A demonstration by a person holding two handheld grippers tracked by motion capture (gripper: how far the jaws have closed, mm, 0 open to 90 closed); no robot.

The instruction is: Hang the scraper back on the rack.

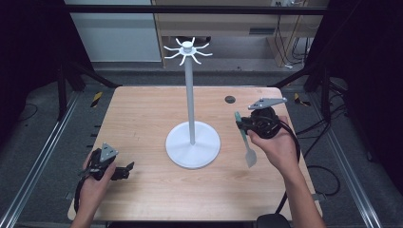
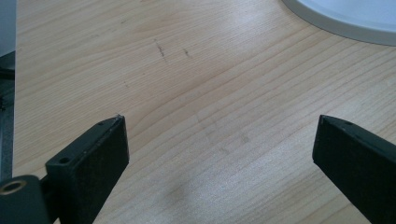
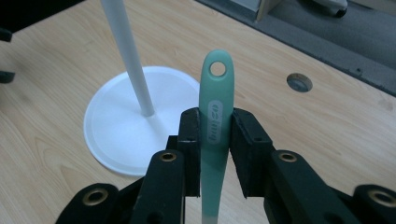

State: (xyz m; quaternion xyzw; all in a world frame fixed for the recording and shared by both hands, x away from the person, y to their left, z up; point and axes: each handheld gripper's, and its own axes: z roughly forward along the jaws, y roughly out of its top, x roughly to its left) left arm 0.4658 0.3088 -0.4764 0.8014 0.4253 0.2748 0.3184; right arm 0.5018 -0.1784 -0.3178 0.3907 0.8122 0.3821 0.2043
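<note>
Mid-table, white stand point(image 1: 192, 142), spatula point(image 3: 215, 121) clamped beside, perhaps touching table point(image 1: 142, 123).

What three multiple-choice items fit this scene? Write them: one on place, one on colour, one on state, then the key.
1. Where does the white stand sit on the table?
A. near the middle
B. far left corner
C. off the table

2. What colour is the handle of the spatula?
A. red
B. pale green
C. black

3. How are the left tongs?
A. shut on a cup
B. open
C. shut on the stand

Key: A, the round base rests mid-table; B, its handle is mint green between the right tongs; B, bare wood lies between wide-apart jaws.
</note>
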